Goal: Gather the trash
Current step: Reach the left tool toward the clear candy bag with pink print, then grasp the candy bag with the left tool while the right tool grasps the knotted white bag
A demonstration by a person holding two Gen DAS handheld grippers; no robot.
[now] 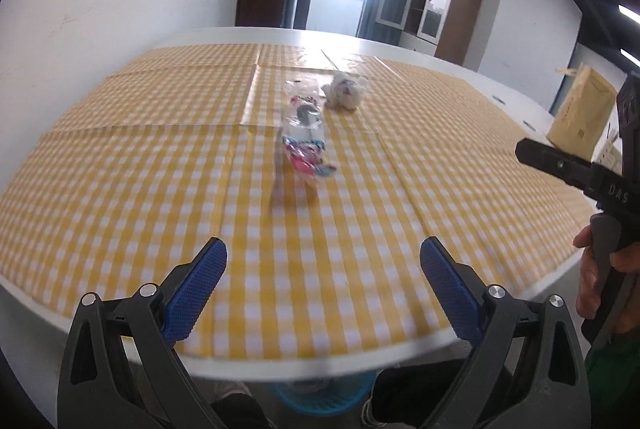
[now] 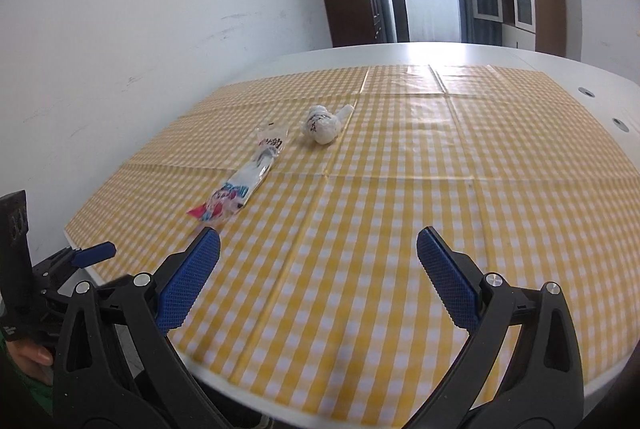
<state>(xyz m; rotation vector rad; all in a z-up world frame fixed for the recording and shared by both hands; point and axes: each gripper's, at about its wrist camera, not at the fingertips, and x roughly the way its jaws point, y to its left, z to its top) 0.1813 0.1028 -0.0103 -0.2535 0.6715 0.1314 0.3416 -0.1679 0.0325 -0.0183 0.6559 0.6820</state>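
Observation:
A long clear plastic wrapper with pink and blue print lies on the yellow checked tablecloth. Just beyond it sits a crumpled white paper ball. My left gripper is open near the table's front edge, well short of the wrapper, nothing between its blue pads. My right gripper is open too, over the cloth to the right of the wrapper, and holds nothing. A blue bin shows below the table edge.
The white table stands against a white wall on the left. A brown paper bag stands off the right side. Cabinets and a glass door are at the back. A hand holds the other gripper's handle.

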